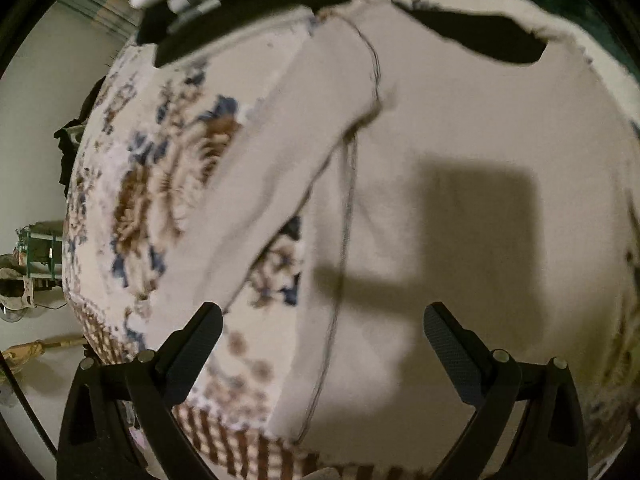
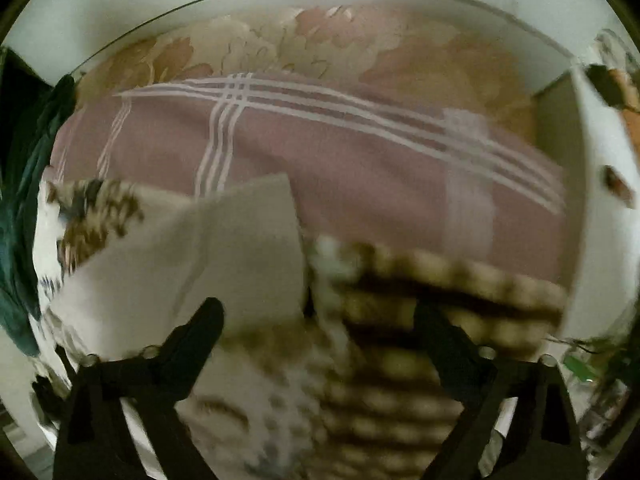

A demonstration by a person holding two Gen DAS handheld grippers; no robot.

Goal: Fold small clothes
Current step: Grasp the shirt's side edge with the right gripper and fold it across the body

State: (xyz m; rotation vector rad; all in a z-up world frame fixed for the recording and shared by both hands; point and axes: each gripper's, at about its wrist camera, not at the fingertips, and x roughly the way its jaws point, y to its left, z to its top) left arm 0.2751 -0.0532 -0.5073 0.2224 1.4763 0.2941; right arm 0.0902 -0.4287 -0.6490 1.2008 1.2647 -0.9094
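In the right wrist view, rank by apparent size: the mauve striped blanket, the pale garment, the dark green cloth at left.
1. Mauve striped blanket, largest.
2. Pale garment; it lies nearer the camera, so its true size is unsure.
3. Dark green cloth, cut off by the frame edge.

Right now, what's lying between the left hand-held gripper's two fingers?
In the left wrist view, the left hand-held gripper is open, and the gap between its fingers shows the beige garment beside a strip of floral cloth. Nothing is pinched.
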